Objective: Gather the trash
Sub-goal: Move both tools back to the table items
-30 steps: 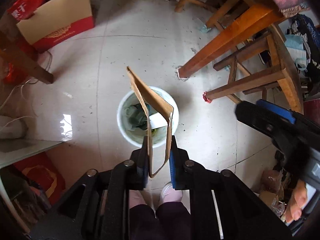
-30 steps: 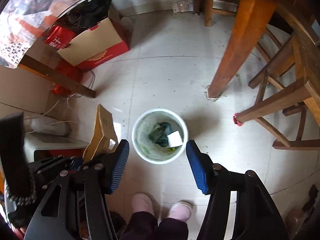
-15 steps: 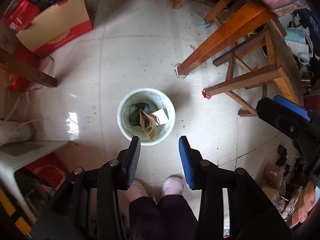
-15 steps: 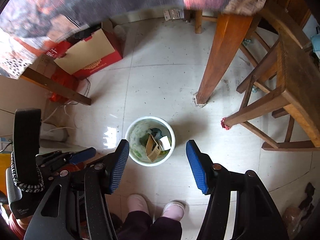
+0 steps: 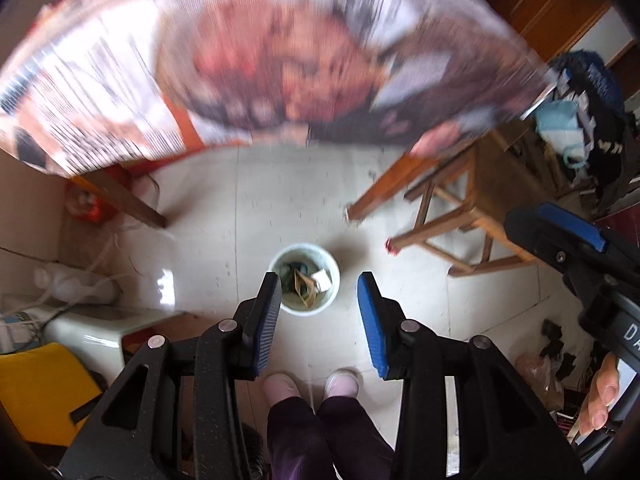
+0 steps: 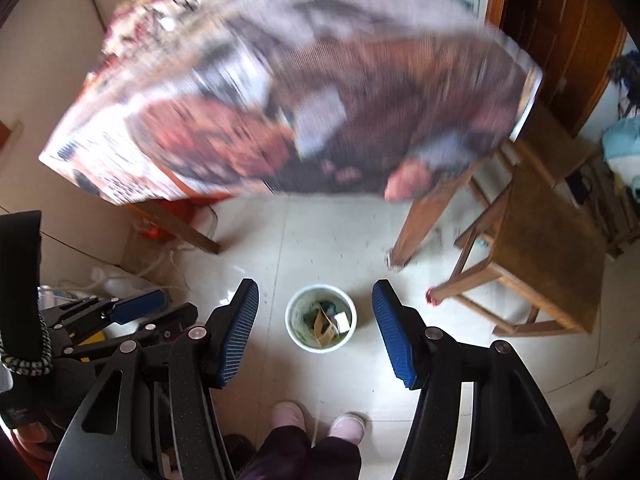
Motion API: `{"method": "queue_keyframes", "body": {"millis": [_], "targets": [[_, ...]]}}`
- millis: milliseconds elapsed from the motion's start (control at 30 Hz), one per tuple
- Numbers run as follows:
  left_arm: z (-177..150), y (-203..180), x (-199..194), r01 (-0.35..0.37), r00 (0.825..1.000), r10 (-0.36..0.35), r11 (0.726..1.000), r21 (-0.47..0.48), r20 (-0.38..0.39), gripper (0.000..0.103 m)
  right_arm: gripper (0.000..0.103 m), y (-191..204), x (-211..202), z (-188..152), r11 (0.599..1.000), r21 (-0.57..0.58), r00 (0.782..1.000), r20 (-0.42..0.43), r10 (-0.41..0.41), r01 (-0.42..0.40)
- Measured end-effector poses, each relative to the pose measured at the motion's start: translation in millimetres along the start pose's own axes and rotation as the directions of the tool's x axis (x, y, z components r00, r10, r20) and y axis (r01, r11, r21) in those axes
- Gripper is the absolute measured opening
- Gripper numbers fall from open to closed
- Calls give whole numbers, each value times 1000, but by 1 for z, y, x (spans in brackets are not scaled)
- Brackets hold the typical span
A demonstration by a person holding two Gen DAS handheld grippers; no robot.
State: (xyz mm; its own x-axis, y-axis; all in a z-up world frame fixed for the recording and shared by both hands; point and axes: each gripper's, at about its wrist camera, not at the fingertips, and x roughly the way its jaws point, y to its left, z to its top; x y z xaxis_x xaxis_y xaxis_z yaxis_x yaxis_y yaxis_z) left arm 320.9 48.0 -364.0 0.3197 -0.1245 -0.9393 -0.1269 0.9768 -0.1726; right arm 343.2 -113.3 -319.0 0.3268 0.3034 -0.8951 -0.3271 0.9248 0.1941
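Note:
A white bucket stands on the pale tiled floor far below both grippers. Inside it lie a folded brown cardboard piece, dark green trash and a white scrap. My left gripper hangs high over the bucket, open, with nothing between its blue pads. In the right wrist view the bucket with the cardboard piece shows between the fingers of my right gripper, which is open and empty too. Each gripper appears at the edge of the other's view: the right gripper, the left gripper.
A table with a blurred printed cover fills the upper part of both views, its wooden legs on the floor. A wooden stool stands to the right. The person's feet are just behind the bucket. Cables, a white plastic stool and clutter lie at left.
The left gripper opened and the cardboard piece dropped into the bucket. Both grippers then rose a long way; the bucket looks smaller and the table top has come into view.

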Motion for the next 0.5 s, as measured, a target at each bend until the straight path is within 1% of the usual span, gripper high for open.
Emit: {"method": "queue_keyframes", "body": {"millis": [100,233,267,333,400,500], "targets": [[6,-4,-52,3,998,-4,1000,11,70,38,55,16,-47,10,1000,-6,998,60,6,-6],[10,-6,-118,10,987,-16,999,35,160,38,55,35,-103,19,1000,-16,990,142,4,-2],[9,-8,-135,8,983,-16,999,44,183,38,55,41,-121,22,1000,-19,985,170,7,-4],[9,-10,-167,0,974,-14,998,63,225,38,55,49,-143,24,1000,-25,978,207,12,-6],[8,-11,-192,-3,966,-17,997,79,257,39,55,58,-168,26,999,-41,968,252,7,3],[9,-12,-236,2,948,-35,994,105,317,40,55,74,-202,27,998,-51,946,323,-26,45]]}}
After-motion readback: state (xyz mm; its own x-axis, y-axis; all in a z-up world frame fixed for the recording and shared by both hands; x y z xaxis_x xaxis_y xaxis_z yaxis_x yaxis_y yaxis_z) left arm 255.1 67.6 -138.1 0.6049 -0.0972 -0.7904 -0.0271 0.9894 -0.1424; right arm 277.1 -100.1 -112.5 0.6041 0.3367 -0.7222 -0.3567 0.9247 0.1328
